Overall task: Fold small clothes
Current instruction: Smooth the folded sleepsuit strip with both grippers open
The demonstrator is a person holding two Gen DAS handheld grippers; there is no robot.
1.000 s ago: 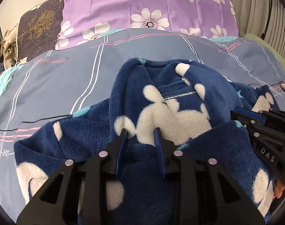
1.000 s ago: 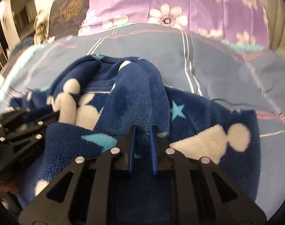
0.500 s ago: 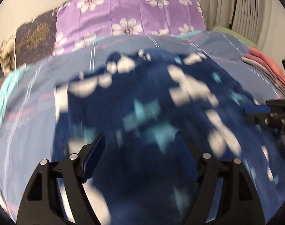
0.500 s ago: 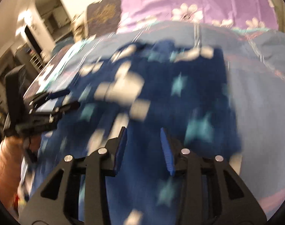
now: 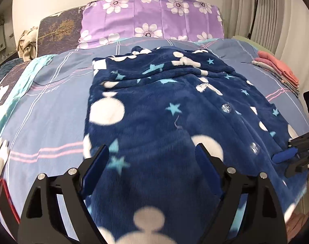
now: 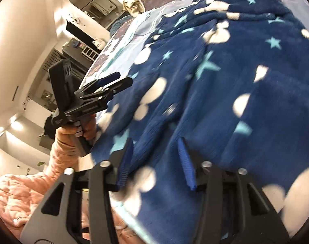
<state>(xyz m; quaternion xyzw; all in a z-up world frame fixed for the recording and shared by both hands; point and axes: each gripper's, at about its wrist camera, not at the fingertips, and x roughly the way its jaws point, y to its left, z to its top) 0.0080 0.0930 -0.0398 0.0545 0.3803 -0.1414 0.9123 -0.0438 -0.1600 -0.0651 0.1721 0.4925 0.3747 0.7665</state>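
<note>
Right gripper (image 6: 155, 162) is hanging over the navy fleece garment (image 6: 225, 77), jaws parted, nothing between them. Garment is lying spread on the bed sheet (image 6: 132, 38), white blobs and cyan stars showing. Left gripper (image 6: 115, 80) is hovering at its left edge, hand (image 6: 87, 128) gripping the handle.

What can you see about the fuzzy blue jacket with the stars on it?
The fuzzy blue jacket looks like soft navy fleece with white round blobs, pale blue stars and clear buttons down the front. It lies spread flat on the striped bedspread, its far end rumpled. Neither pair of open tongs grips it.
</note>
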